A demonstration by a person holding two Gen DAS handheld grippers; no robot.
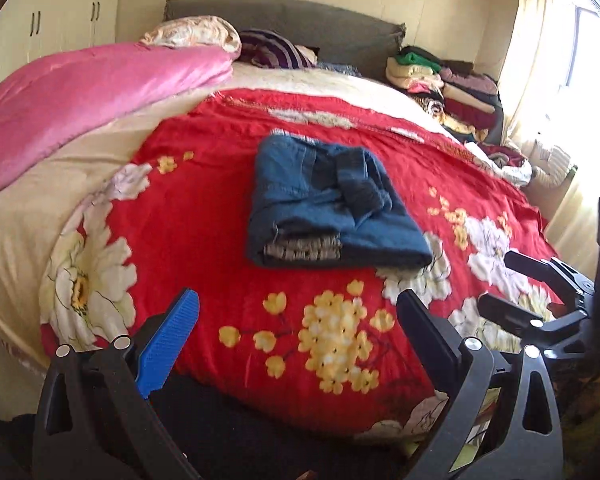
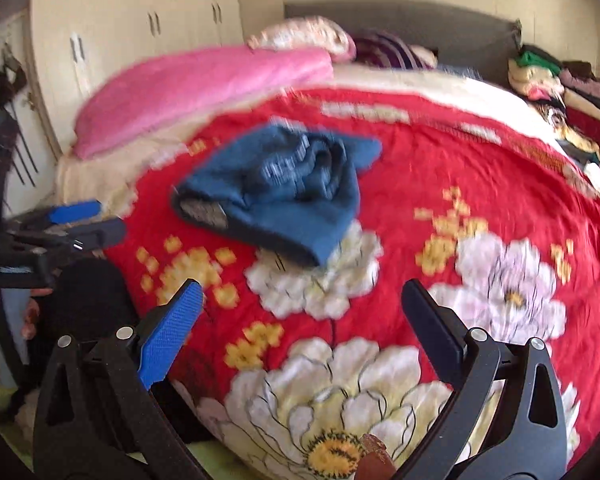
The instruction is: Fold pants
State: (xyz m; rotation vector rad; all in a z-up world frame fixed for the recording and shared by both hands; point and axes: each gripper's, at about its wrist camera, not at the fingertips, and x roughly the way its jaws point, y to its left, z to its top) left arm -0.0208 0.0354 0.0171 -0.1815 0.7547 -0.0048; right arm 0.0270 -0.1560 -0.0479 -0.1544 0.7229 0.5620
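Blue pants (image 1: 332, 208) lie folded in a compact bundle on the red flowered bedspread (image 1: 220, 220), with a grey lining showing at the near edge. My left gripper (image 1: 296, 308) is open and empty, held above the bedspread short of the pants. My right gripper (image 2: 300, 296) is open and empty, also short of the pants (image 2: 284, 192), which look blurred in the right wrist view. The right gripper shows at the right edge of the left wrist view (image 1: 512, 280). The left gripper shows at the left edge of the right wrist view (image 2: 96, 220).
A pink quilt (image 1: 88, 92) lies folded at the bed's far left. Pillows (image 1: 196, 34) rest at the grey headboard (image 1: 300, 20). A stack of folded clothes (image 1: 452, 88) sits at the far right. Wardrobe doors (image 2: 152, 24) stand left, a bright curtained window (image 1: 560, 60) right.
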